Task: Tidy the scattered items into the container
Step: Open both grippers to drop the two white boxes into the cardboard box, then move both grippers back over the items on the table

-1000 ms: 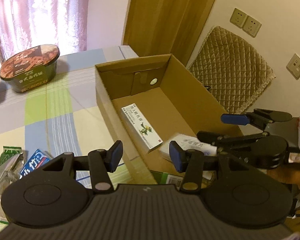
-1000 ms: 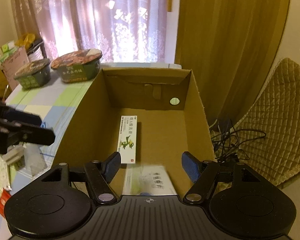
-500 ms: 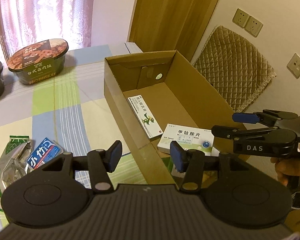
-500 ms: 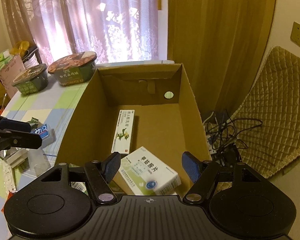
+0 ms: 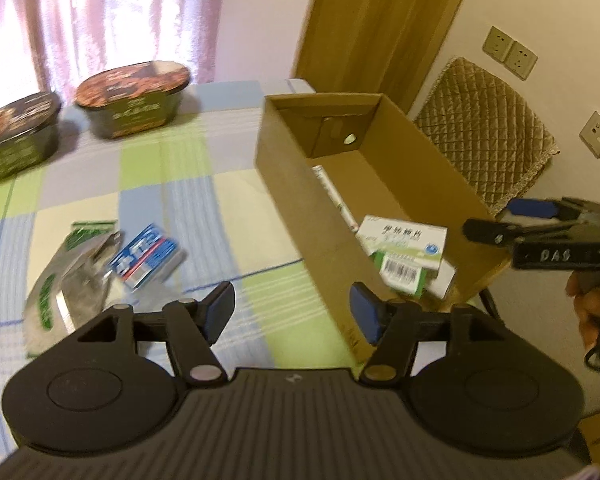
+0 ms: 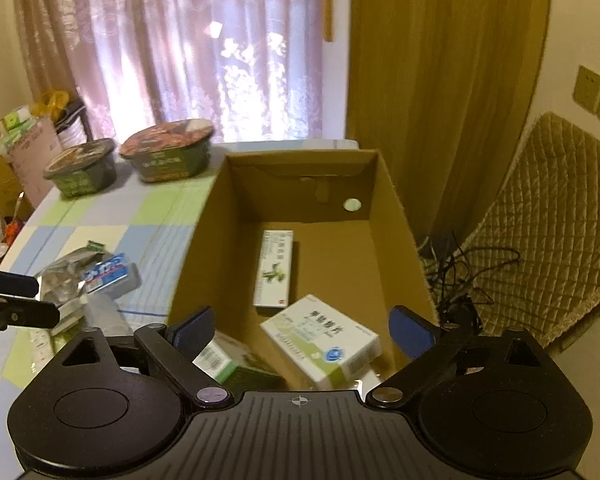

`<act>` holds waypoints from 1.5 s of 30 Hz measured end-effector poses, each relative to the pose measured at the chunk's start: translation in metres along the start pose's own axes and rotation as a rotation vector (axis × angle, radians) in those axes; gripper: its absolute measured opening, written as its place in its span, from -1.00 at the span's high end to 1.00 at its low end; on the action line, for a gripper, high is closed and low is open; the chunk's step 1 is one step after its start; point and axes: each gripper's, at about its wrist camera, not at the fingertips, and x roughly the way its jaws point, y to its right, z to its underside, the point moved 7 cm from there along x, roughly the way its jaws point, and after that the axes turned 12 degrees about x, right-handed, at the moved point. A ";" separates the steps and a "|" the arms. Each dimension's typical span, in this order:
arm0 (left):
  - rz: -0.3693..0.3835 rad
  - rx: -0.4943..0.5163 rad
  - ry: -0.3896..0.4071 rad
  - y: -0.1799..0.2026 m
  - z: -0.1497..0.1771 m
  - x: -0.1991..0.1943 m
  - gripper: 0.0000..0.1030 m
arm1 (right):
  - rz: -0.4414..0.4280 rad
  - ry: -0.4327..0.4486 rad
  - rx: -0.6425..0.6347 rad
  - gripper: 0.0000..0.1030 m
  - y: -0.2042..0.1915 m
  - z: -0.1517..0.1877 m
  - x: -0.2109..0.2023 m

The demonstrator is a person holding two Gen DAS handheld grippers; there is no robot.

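Tongs (image 6: 302,330) above boxed medicine box (image 6: 324,338)

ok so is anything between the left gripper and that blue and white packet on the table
Nothing visible. The open left gripper hangs above bare checked tablecloth, and the blue and white packet lies ahead to its left, resting against a crumpled silver and green foil bag on its far side.

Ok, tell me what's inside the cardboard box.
Inside the cardboard box: a long narrow carton, a white-green carton, and a green carton, partly hidden behind the right gripper.
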 end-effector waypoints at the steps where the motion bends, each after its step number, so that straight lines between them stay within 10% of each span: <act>1: -0.008 -0.004 -0.004 -0.004 0.006 -0.005 -0.25 | -0.007 -0.001 -0.002 -0.91 -0.004 0.001 -0.003; 6: -0.046 -0.036 -0.006 -0.026 0.041 -0.034 -0.73 | -0.026 0.004 -0.015 -0.91 -0.025 0.010 -0.018; 14: -0.153 -0.106 -0.040 -0.066 0.107 -0.081 -0.97 | -0.083 0.004 -0.026 -0.92 -0.064 0.037 -0.046; 27: -0.218 -0.226 -0.090 -0.104 0.189 -0.132 -0.97 | -0.188 -0.074 -0.116 -1.00 -0.140 0.110 -0.063; 45: -0.185 -0.230 -0.127 -0.123 0.207 -0.106 -0.97 | -0.271 -0.246 -0.341 -1.00 -0.199 0.180 -0.016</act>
